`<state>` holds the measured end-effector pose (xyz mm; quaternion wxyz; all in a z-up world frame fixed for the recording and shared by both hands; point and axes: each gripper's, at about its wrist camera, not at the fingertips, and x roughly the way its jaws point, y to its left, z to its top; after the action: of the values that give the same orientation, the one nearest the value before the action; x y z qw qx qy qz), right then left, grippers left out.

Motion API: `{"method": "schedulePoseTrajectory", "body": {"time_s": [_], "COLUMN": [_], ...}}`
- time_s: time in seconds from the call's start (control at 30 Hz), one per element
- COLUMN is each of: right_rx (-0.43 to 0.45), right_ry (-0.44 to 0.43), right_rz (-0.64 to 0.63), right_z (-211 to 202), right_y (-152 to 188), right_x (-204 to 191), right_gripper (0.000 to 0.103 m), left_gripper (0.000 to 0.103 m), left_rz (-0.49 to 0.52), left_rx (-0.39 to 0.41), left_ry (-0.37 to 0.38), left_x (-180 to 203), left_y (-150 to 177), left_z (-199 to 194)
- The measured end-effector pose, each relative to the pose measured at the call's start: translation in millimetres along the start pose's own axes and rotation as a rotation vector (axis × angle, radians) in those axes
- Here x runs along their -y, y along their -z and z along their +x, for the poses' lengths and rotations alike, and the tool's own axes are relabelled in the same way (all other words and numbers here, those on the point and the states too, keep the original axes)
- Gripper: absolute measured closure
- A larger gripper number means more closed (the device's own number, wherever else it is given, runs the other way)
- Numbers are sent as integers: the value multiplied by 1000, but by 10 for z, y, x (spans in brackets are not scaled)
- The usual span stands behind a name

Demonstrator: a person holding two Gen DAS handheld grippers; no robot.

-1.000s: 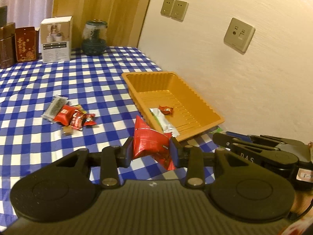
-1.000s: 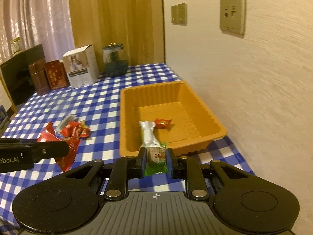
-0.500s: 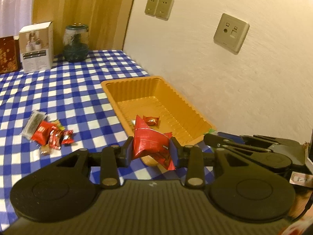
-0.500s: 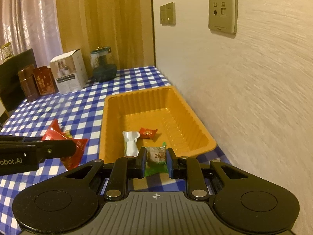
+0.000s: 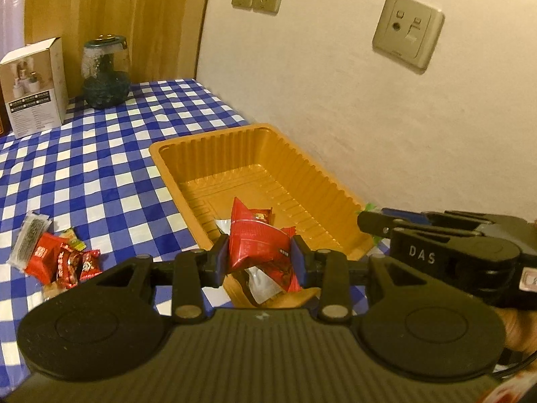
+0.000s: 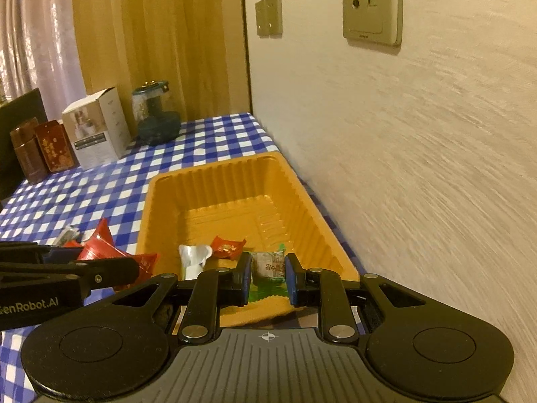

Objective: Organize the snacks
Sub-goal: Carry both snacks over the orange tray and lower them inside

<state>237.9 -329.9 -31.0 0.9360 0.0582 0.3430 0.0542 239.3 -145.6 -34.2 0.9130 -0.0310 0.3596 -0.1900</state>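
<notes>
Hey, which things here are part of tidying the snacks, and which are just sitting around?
Part of the job:
- orange tray
- red packet in the left gripper
- green sweet in the right gripper
- loose snacks on the cloth
- two snacks in the tray: white wrapper, red sweet

Just lying about:
- white box
- glass jar
- brown tins

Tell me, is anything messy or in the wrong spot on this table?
Yes. A little heap of snacks lies loose on the checked tablecloth, left of the orange tray, where two snacks already lie. Nothing looks spilled or broken.
</notes>
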Motion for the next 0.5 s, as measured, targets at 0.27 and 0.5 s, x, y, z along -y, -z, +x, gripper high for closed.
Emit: {"method": "schedulePoseTrajectory", "body": {"time_s": [0.27, 0.5], "right_rx": [-8, -6], "right_ry": [10, 12], "right_rz": [17, 28], "right_z": [201, 255], "right_y": [-53, -62], "right_x": [93, 111], "right_gripper": [81, 81], "left_gripper": [68, 57], "left_rz": [42, 54], "left_rx": [-23, -43], "left_ry": [25, 20], "left_x": [-3, -30], "left_y": [-56, -90], "left_z": [279, 446]}}
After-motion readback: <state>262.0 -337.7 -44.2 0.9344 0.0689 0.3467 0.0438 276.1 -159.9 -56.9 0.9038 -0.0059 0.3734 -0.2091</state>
